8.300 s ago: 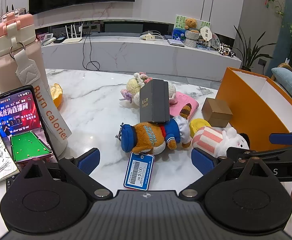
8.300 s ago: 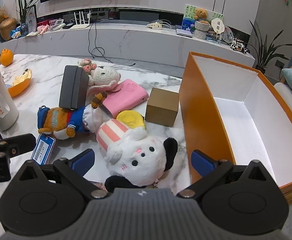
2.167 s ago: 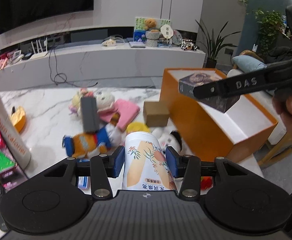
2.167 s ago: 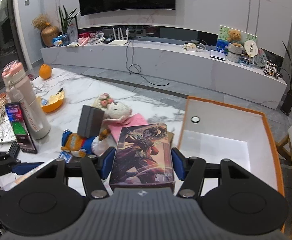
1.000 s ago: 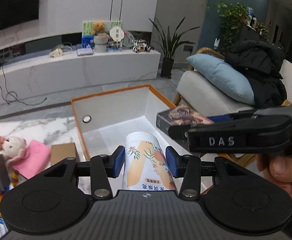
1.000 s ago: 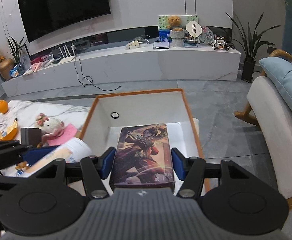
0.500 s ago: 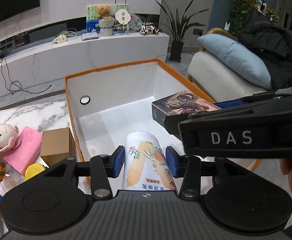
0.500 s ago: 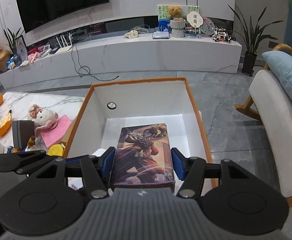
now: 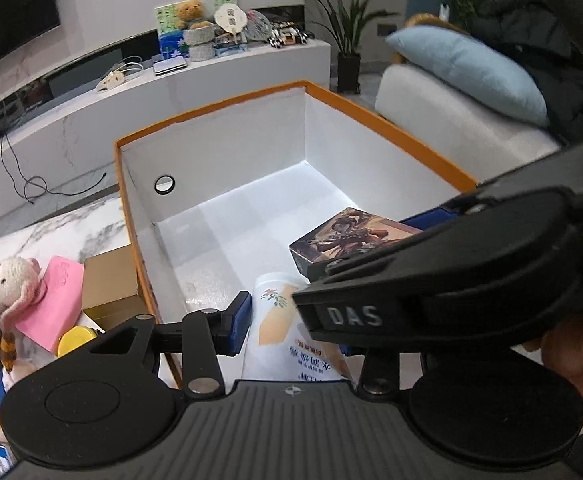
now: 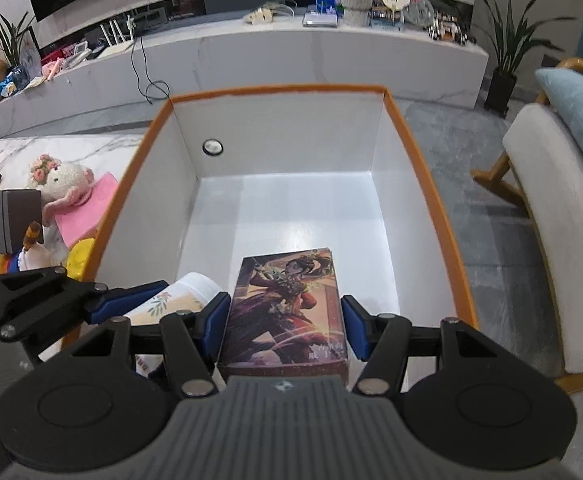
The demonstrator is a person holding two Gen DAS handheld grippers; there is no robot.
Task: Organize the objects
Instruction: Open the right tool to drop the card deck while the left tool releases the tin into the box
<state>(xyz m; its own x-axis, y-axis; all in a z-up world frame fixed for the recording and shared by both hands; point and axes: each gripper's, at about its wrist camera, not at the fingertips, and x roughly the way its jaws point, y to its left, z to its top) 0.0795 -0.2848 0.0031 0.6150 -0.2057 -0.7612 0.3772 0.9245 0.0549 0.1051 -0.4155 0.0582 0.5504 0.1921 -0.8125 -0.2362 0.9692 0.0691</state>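
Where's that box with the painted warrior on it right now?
The illustrated box sits between the right gripper fingers, low inside the orange bin, right of the floral canister.
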